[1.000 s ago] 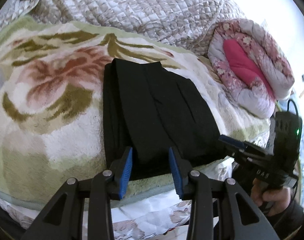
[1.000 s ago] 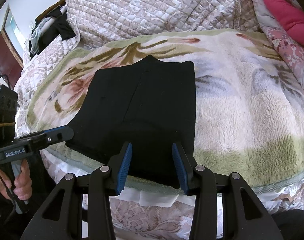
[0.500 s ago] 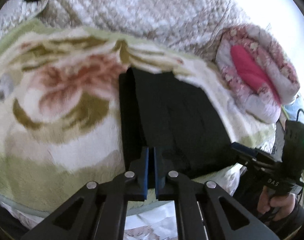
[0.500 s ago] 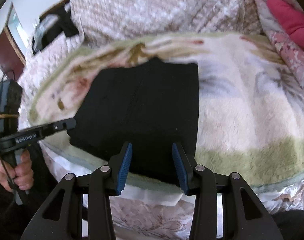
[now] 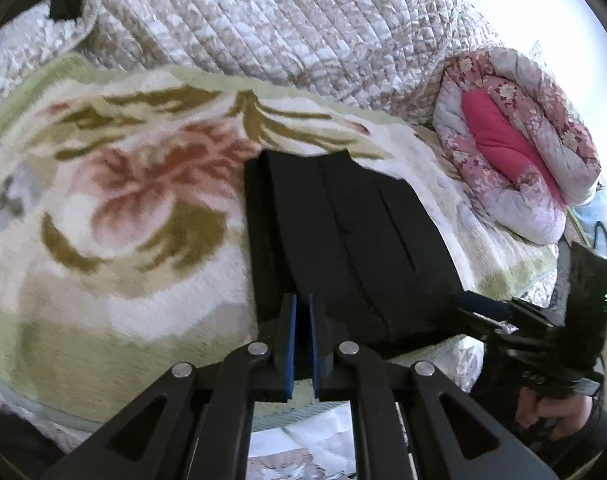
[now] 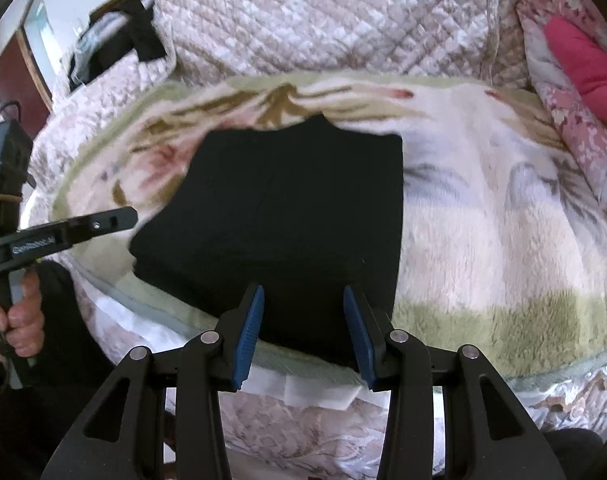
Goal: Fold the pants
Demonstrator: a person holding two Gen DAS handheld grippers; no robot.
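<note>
Your left gripper [image 5: 301,312] is pinched closed, apparently empty; the right gripper [image 6: 303,320] gapes over the soft, limp pants [image 6: 287,208]: grip their near edge.

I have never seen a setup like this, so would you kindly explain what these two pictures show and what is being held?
A person holds a handheld two-finger gripper in each hand; each carries a camera looking forward along its blue-padded fingers.

One picture is the left gripper's view: its jaws are nearly together at the near edge of the black pants, though whether they pinch cloth is unclear. The other is the right gripper's view: it is open, holding nothing.

The pants lie folded on a floral blanket on a bed. A rolled pink quilt lies beside.
</note>
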